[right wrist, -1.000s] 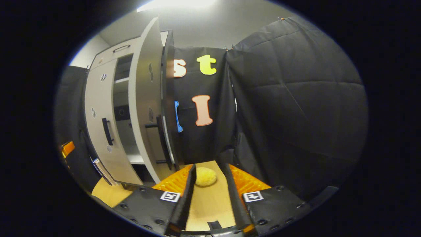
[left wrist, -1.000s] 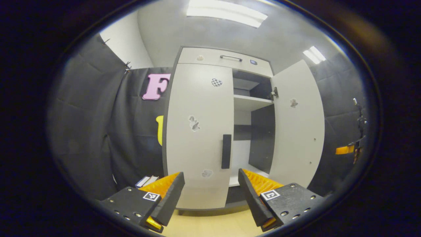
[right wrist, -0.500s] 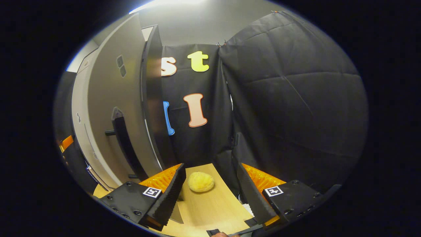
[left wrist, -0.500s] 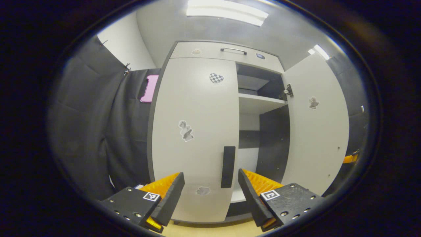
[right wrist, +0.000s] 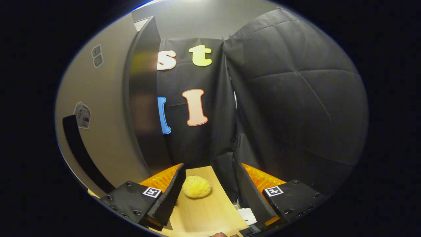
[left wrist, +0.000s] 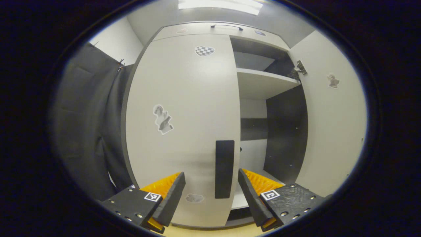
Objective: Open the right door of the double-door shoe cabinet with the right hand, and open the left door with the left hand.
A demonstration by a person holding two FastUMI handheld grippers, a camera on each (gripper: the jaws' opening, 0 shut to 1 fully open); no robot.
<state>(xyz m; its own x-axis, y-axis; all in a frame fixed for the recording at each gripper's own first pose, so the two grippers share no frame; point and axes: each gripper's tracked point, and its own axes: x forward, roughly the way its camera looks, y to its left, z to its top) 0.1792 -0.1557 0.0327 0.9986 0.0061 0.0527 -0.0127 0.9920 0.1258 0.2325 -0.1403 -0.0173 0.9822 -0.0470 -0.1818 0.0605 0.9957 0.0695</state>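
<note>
Left gripper (left wrist: pixel 210 191): its jaws are standing wide apart, empty, hovering just in front of the handle (left wrist: pixel 224 168), one finger on either side of it but not touching.
Step in hand: judging by the scene, the left gripper is lining up to take the handle of the left door (left wrist: pixel 184 125), which is sitting closed.
Doing it well: I would be centring the handle between the fingers, closing on its middle, then pulling outward along the arc of the door's hinge, which lies on the far side of the door from the handle.
Risk: a skewed grip may be slipping off the flat black bar.
Shelf (left wrist: pixel 263 84): lying inside the cabinet, beyond the handle and above it.
Right door (left wrist: pixel 332 118): standing swung open, past the shelf, so that half of the task looks done.
Right gripper (right wrist: pixel 209 194): standing open and empty, just beside the open door's outer face (right wrist: pixel 98 125).
Yellow lump (right wrist: pixel 196 186): lying on the wooden floor (right wrist: pixel 207 214) beyond that gripper's fingers.
</note>
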